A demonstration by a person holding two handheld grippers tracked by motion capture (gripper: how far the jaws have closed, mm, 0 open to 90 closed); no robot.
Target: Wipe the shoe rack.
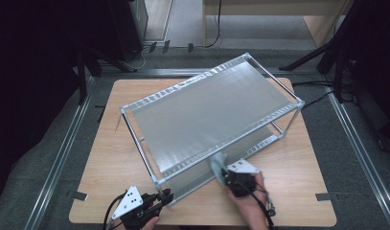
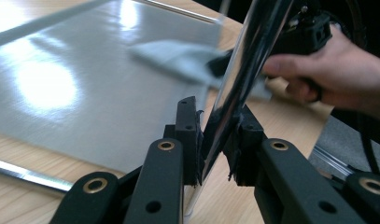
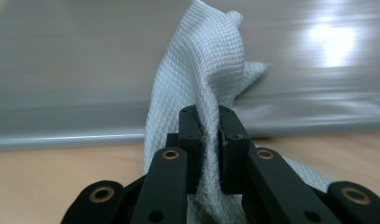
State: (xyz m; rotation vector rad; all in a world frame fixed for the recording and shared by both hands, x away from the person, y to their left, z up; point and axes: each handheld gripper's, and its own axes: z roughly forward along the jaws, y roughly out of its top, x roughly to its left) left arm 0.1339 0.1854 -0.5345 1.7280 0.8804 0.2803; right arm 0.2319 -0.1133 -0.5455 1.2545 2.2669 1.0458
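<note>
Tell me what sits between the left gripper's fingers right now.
The rack's shiny corner post stands clamped between the left gripper fingers, plainly so in the left gripper view; nothing else lies there.

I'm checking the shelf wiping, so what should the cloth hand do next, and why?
Probably sweep the cloth further along the lower shelf. The right gripper is shut on it, the cloth lies against that panel, and the left gripper clamps the rack's corner post, steadying it.
</note>
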